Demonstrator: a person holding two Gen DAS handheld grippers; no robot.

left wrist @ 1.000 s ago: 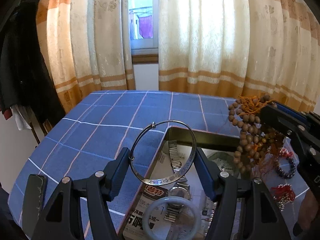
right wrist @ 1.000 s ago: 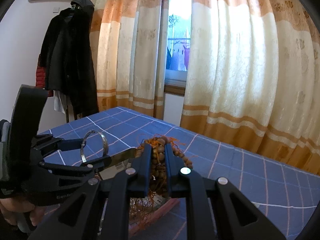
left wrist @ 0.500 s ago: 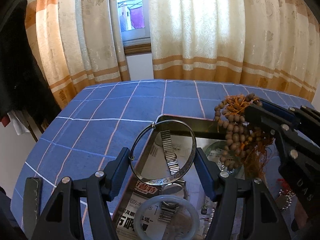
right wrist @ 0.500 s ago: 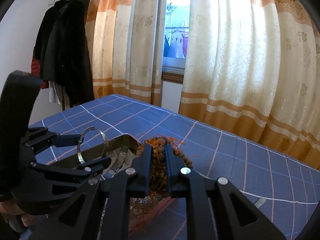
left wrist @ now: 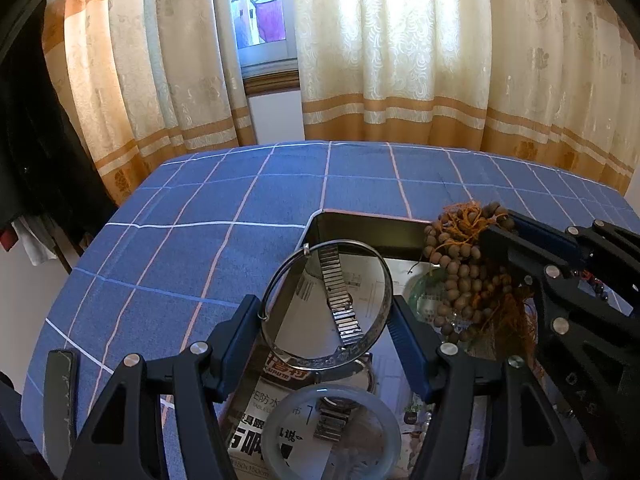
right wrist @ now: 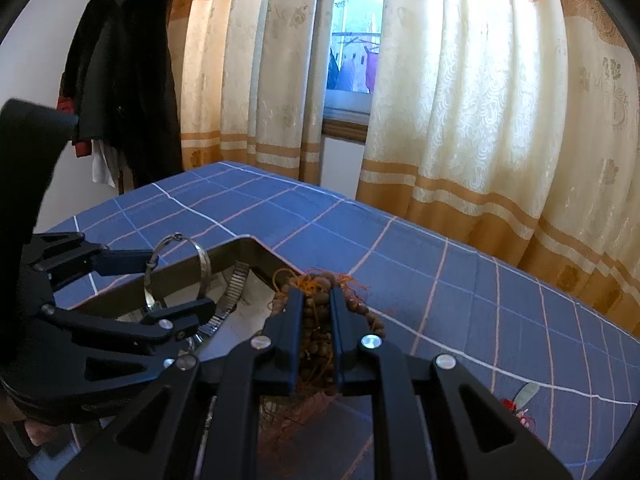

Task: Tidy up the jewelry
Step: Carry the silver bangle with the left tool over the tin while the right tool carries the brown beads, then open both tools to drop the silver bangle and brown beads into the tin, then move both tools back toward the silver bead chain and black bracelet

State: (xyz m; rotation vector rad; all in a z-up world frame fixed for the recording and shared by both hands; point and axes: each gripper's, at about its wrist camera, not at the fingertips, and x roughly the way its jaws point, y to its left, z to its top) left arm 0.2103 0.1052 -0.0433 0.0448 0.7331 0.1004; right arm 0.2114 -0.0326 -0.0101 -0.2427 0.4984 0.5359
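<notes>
Overhead, the left tool [left wrist: 326,322] held a silver bangle [left wrist: 326,304] upright, its two fingers spread wide and pressing the ring's opposite sides, so it was clamped on the bangle above a tray [left wrist: 362,226]. That tray sat on the tabletop [left wrist: 224,208], which was covered with a blue checked cloth, and its far corner pointed toward the tabletop's far edge by the curtains [left wrist: 400,60]. Inside the tray lay printed paper [left wrist: 276,412], a metal watch band [left wrist: 340,300] stretched along the tray floor behind the bangle, a pale jade bangle [left wrist: 342,424] nearest the camera, and a greenish round piece [left wrist: 428,300] partly hidden at the right side. The right tool [right wrist: 316,312] had its fingers nearly together, clamped on a bunch of brown wooden beads [right wrist: 316,316] with orange threads. From the left wrist view the beads [left wrist: 460,264] hung over the tray's right part, near its far wall, just beside the silver bangle but apart from it. From the right wrist view the silver bangle [right wrist: 176,272] stood above the tray's left rim, gripped by the left tool [right wrist: 172,284]. A small red ornament [right wrist: 516,408] lay on the cloth near the tabletop's right edge. A dark coat [right wrist: 124,72] hung by the wall at the left, beyond the tabletop.
</notes>
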